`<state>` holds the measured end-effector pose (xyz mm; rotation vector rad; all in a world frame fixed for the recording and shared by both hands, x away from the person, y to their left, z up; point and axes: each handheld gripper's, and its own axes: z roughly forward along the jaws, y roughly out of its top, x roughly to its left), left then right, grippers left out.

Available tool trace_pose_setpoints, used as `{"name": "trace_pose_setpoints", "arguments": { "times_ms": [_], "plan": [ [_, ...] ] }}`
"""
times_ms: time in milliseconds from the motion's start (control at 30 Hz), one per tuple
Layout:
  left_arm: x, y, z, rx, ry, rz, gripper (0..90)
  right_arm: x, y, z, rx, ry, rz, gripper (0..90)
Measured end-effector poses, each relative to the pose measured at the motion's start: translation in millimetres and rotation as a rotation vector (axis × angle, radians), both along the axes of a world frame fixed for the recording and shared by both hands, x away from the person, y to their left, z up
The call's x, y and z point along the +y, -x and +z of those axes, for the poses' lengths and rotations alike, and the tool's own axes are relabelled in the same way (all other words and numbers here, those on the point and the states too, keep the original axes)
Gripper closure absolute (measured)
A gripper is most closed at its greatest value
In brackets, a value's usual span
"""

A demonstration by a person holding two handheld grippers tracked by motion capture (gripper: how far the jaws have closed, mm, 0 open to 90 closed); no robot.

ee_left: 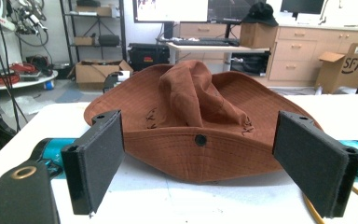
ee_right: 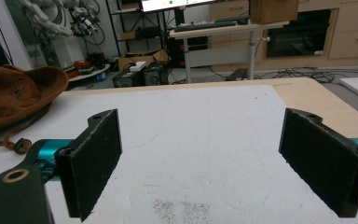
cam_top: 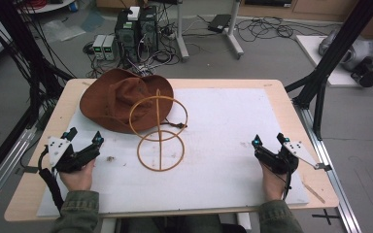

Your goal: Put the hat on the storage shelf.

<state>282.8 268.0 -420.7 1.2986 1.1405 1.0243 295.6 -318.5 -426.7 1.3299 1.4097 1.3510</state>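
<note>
Hat point(cam_top: 119, 99), brown, wide-brimmed, of soft suede-like cloth, lying crown-up at far left of table point(cam_top: 277, 92) on white mat point(cam_top: 233, 131), brim drooping and crown point(ee_left: 191, 91) slumped into a deep crease. Judged light, limp and non-fragile: likely to fold and sag when lifted from one edge, unlikely to slip against padded jaws. Best hold judged to be the near brim edge by the dark snap stud point(ee_left: 200, 139), or the turned-up side brim, pinched flat between the pads; the crown would collapse under a squeeze. Chin cord point(cam_top: 175, 127) trailing from the right side of the brim, with a knot or toggle point(ee_right: 18, 144) lying on the mat (a possible snag). Stand point(cam_top: 159, 132), thin wooden hoops on an upright, just right of and touching or overlapping the brim; judged stiff but light and easily tipped, so worth approaching gently. Left gripper point(cam_top: 85, 145) resting near left, jaws spread wide and holding nothing, aimed straight at the hat's near brim. Right gripper point(cam_top: 271, 144) resting near right, well apart from the hat, jaws likewise fully spread and bare, facing plain mat. Writing: "SF" printed on a cardboard box point(ee_left: 342, 65) far right in the left gripper view; no brand or label legible on the hat itself; screen text in the background too small to read.
</note>
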Motion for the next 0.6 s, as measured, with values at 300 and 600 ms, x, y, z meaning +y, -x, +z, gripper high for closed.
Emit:
{"name": "trace_pose_setpoints", "arguments": {
  "times_ms": [300, 600],
  "plan": [
    [1.8, -18.0, 19.3, 0.037, -0.037, 0.013, 16.4, 1.8, -2.2, -0.6, -0.001, 0.000, 0.018, 12.2],
    [-3.5, -42.1, 35.5, 0.084, -0.057, -0.019, 16.4, 2.6, -3.2, -0.8, -0.001, 0.000, 0.032, 12.2]
  ]
}}
